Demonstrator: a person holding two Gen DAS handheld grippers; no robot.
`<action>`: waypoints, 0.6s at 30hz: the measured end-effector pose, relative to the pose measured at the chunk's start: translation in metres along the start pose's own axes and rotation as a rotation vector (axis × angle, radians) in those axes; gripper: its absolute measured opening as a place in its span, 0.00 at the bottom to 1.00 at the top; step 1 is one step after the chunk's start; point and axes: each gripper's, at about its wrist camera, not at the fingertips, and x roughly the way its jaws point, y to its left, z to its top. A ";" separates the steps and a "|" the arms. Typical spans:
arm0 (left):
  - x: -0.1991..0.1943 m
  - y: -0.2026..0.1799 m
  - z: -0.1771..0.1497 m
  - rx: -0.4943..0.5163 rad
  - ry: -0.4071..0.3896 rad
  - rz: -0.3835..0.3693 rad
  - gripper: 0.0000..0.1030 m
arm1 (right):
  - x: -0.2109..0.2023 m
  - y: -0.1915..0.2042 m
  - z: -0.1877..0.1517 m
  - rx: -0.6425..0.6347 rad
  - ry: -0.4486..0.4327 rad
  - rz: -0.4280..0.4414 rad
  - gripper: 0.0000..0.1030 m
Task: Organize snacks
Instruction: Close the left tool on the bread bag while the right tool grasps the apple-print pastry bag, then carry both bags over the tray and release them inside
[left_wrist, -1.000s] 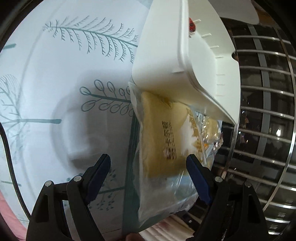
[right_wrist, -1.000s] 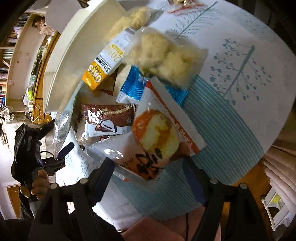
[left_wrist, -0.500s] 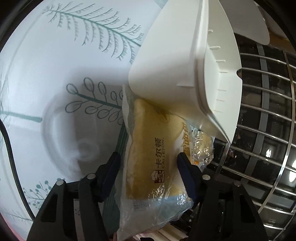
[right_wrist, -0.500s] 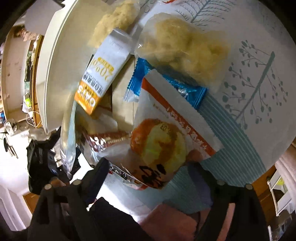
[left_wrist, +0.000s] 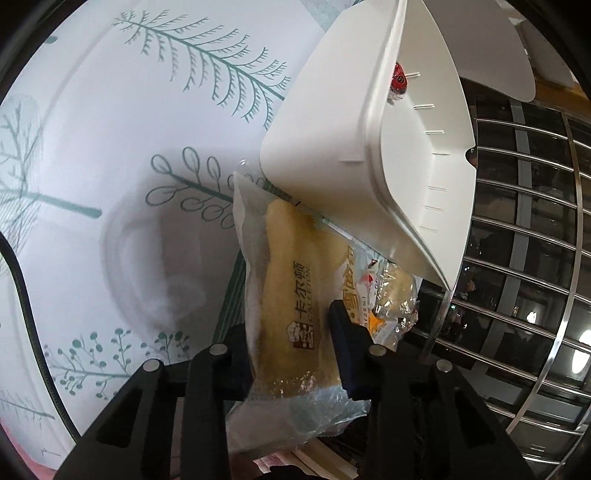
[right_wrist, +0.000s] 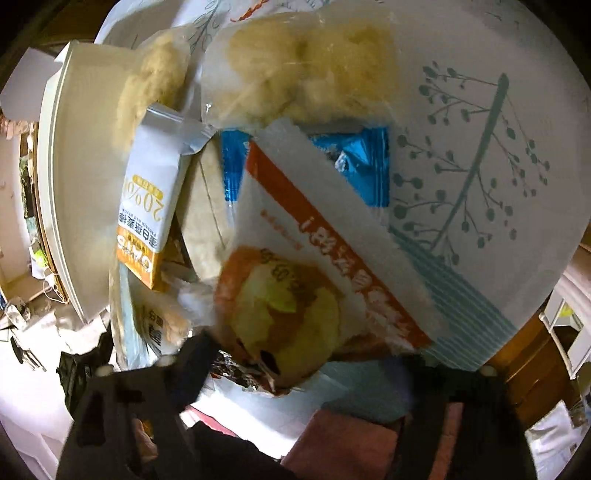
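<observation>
My left gripper (left_wrist: 291, 341) is shut on a clear-wrapped yellow bread packet (left_wrist: 291, 295), just below the corner of a white plastic bin (left_wrist: 332, 122). A red candy (left_wrist: 399, 79) lies inside the bin. My right gripper (right_wrist: 306, 363) is open, its blurred fingers either side of an orange-and-white bun packet (right_wrist: 317, 266) on top of the snack pile. Beside it lie a white-and-orange oat bar packet (right_wrist: 147, 218), a blue wrapper (right_wrist: 358, 166) and two clear bags of pale crumbly snacks (right_wrist: 306, 70). The white bin also shows at the left of the right wrist view (right_wrist: 77, 184).
The tablecloth (left_wrist: 129, 129) is white with teal tree prints. A metal wire rack (left_wrist: 524, 258) stands right of the bin. A black cable (left_wrist: 22, 295) runs along the left edge. Pink cloth (right_wrist: 351, 439) lies at the table's near edge.
My left gripper has closed on the bread packet. My right gripper has moved forward over the pile so the orange bun packet sits between its open fingers.
</observation>
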 end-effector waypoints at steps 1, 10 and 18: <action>-0.003 0.001 -0.002 -0.002 -0.001 -0.005 0.30 | -0.001 -0.001 0.000 -0.002 -0.001 -0.003 0.50; -0.035 0.009 -0.019 0.025 -0.038 -0.017 0.25 | -0.009 0.006 -0.027 -0.046 -0.079 -0.027 0.38; -0.074 0.017 -0.041 0.096 -0.072 -0.044 0.19 | -0.018 -0.003 -0.062 -0.089 -0.144 -0.004 0.37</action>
